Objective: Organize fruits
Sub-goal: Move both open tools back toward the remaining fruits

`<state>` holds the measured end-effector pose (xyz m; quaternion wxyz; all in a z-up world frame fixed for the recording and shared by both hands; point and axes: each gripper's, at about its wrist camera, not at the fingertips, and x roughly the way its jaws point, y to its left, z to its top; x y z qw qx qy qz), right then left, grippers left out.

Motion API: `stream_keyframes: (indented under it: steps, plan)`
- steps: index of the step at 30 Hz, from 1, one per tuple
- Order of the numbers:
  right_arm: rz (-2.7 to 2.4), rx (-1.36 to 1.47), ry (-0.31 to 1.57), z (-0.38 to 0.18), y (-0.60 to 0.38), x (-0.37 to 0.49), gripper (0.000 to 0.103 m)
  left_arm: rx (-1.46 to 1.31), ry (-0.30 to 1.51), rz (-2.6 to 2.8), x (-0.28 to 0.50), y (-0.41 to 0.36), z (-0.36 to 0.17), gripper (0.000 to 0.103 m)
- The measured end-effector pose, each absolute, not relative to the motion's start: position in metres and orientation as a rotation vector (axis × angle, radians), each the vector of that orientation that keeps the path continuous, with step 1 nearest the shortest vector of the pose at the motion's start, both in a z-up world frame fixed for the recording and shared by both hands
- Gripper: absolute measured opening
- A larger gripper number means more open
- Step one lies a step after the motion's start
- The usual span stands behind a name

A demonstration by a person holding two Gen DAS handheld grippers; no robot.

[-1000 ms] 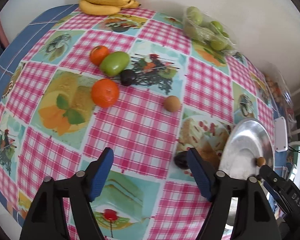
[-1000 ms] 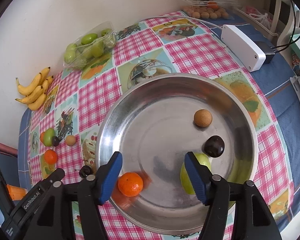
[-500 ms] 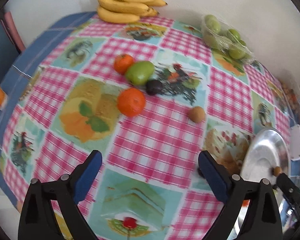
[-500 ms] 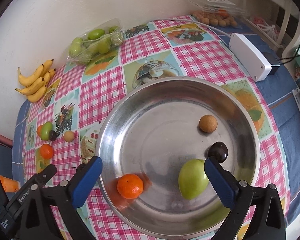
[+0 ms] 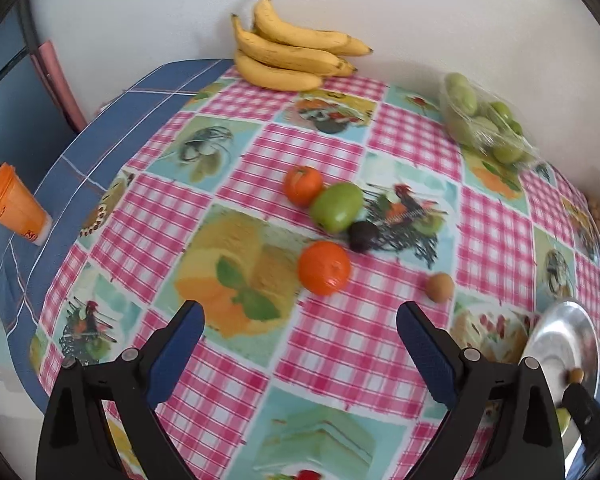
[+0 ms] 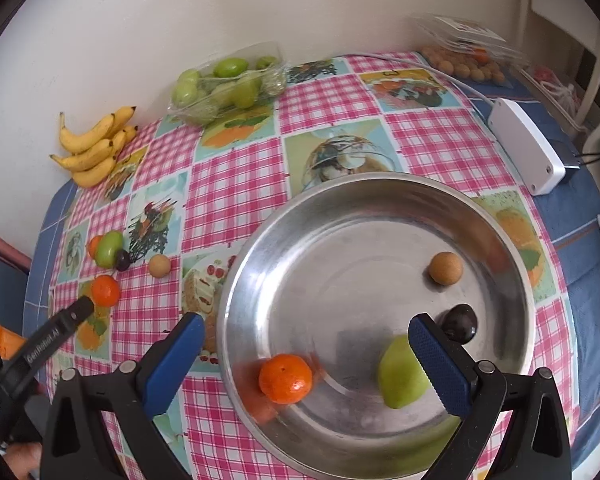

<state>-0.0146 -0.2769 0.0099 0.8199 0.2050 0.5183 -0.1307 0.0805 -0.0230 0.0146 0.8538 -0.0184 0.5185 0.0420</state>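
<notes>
Covering most of the table (image 6: 236, 184), the checked cloth carries a steel bowl (image 6: 380, 192) near its front edge, already holding an orange, green fruit, plum and small brown fruit. Both the left gripper (image 5: 300, 340) and right gripper (image 6: 304, 344) gape wide, empty. Next likely target: the loose orange (image 5: 324, 267) mid-table; approach from above, straddle it squarely, and close gently so it cannot roll.
</notes>
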Motion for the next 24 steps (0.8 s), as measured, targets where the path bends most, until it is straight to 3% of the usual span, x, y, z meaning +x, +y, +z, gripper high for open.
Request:
stream_keyframes:
  steps: [16,24]
  plan:
    - [-0.026,0.291,1.101,0.012,-0.181,0.030,0.103,-0.315,1.168,0.189,0.097,0.067,-0.007,0.097]
    - [0.030,0.293,1.178,-0.008,-0.160,0.042,0.103,-0.296,1.169,0.122,0.099,0.063,-0.012,0.097]
